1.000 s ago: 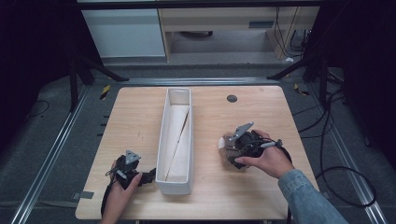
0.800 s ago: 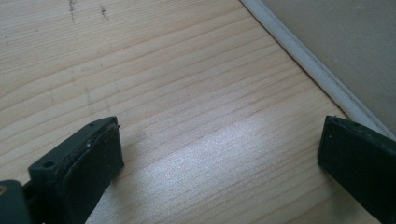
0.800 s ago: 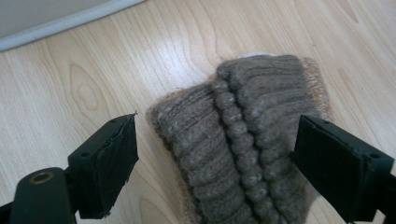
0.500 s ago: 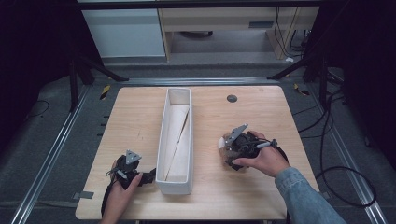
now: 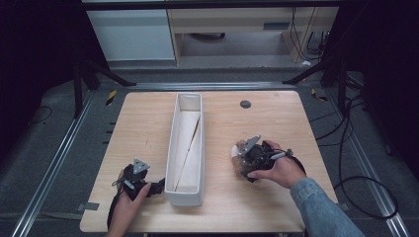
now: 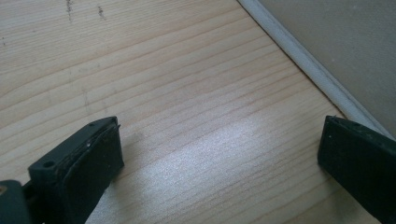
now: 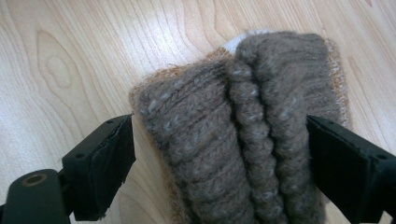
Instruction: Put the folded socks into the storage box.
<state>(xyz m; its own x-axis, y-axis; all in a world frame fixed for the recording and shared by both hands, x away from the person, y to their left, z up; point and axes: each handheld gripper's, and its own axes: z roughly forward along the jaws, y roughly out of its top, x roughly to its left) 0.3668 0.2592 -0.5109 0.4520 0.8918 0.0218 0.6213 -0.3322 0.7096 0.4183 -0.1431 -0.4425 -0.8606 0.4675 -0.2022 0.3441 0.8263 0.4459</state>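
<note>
High view: right tool (image 5: 245, 157) over a brown knitted sock (image 5: 240, 165) on the bench (image 5: 276, 123), right of the long white tray (image 5: 187, 143); left tool (image 5: 157, 186) low beside the tray's near end.

Left gripper view: jaws spread wide over bare wood.

Right gripper view: jaws wide around the sock (image 7: 243, 135), one touching, not clamped.

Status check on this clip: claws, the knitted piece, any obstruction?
Left claw open, over bare table beside white bin. Right claw open, straddling brown knitted piece, not yet clamped. Nothing in the way.
</note>
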